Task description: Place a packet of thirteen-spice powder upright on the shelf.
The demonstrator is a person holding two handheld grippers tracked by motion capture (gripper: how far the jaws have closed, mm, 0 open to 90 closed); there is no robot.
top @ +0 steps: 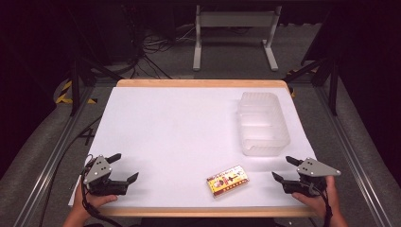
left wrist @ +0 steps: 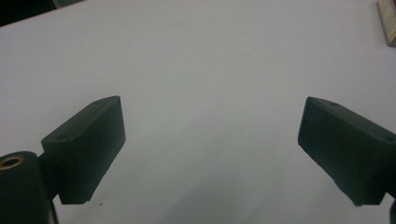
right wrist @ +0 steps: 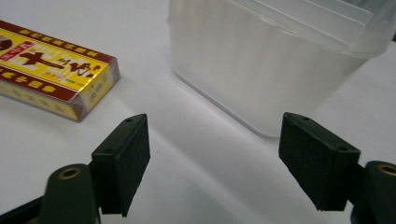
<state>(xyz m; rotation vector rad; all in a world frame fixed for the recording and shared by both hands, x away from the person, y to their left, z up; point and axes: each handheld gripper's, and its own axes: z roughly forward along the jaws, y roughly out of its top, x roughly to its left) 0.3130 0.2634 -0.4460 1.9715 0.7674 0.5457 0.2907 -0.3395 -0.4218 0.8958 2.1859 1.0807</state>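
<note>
Black foam pads face each other across bare white paper: the right claw (top: pixel 285 169) stands with its jaws apart and nothing between them, hovering low at the near right edge of the bench (top: pixel 198 83). In the right gripper view its two pads (right wrist: pixel 125 163) frame an empty stretch of paper, with the small box (right wrist: pixel 56 70) ahead to one side and the clear plastic tub (right wrist: pixel 261 60) ahead to the other.

Moving outward from that claw, the box (top: pixel 227 180) lies flat on the paper near the front edge, between the two hands but nearer the right one – a yellow and dark-red carton with printed lettering (too small to read). Beyond the right claw the tub (top: pixel 263 124) sits toward the far right of the bench, upright, open at the top and apparently empty.

Over at the near left, the left claw (top: pixel 124 168) is likewise spread wide and holds nothing; the left gripper view gives plain paper between its pads, with just a corner of the box (left wrist: pixel 387 21) at the upper edge.

As for progress – I judge the work barely begun. The box is untouched and apart from both claws, and the tub has nothing in it. If the box is meant for the tub, reaching, gripping, carrying and releasing all remain to be done.
</note>
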